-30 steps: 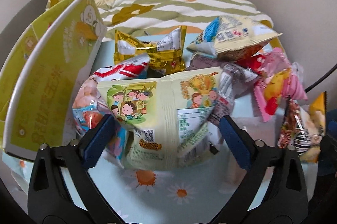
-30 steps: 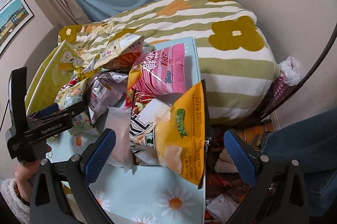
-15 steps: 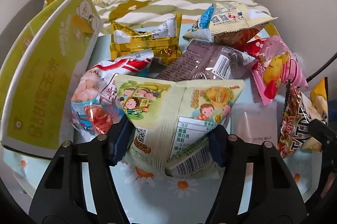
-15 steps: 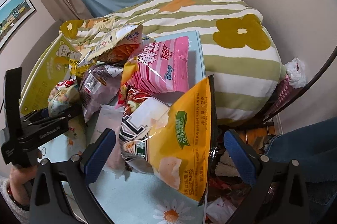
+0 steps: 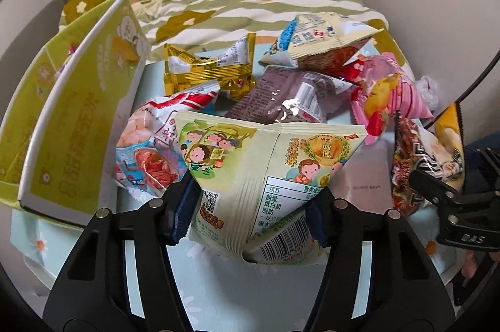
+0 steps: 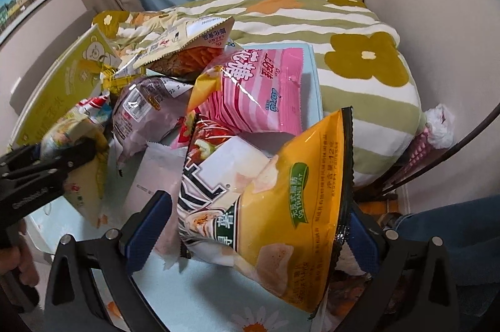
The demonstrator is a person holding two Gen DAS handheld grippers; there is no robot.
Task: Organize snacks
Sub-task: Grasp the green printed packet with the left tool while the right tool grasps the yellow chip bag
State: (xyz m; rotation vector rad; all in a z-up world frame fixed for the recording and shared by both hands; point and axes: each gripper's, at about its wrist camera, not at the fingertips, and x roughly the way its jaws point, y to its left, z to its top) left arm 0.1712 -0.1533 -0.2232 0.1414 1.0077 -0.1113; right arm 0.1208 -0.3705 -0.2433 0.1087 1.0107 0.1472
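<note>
My left gripper has its blue pads pressed on the lower end of a pale green snack bag printed with cartoon children; its jaws are closing. The bag is lifted a little off the daisy-print tablecloth. In the right wrist view my right gripper stands open, and a yellow chip bag lies between its fingers. That view also shows the left gripper at the left edge, held by a hand.
A yellow-green cardboard box stands open at the left. Piled behind are a gold packet, a purple bag, a pink striped bag, a red-and-white bag and a cream bag. A striped flowered quilt lies beyond.
The left jaws closed from wide open onto the pale green bag and raised it slightly. The right gripper came down and closer around the yellow chip bag, still open.
</note>
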